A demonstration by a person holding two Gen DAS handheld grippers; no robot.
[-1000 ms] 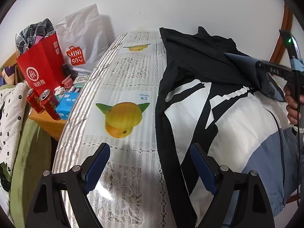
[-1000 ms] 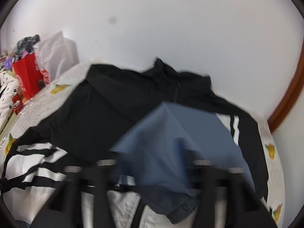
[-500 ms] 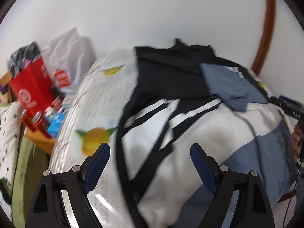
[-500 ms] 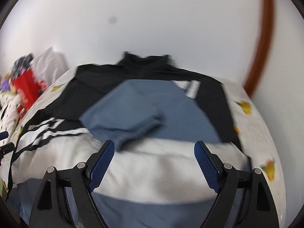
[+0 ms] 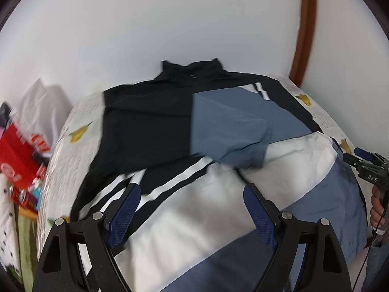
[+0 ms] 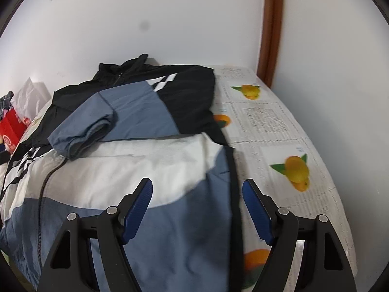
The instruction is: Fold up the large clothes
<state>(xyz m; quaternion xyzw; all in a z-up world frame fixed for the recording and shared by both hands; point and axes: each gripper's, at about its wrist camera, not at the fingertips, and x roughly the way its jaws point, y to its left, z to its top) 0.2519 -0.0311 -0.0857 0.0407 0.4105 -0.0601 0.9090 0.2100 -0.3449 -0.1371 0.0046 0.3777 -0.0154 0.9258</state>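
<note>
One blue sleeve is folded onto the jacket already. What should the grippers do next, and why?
Probably the left gripper should go for the other sleeve, the black one with white stripes. It lies unfolded at the jacket's side, while the blue sleeve rests folded on top. Both grippers hold nothing; the right gripper's jaws are closing.

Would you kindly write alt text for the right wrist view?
A black, white and blue jacket lies front up on a fruit-print tablecloth, one blue sleeve folded across its chest. The right tongs are closing with nothing gripped, above the jacket's near right edge.
</note>
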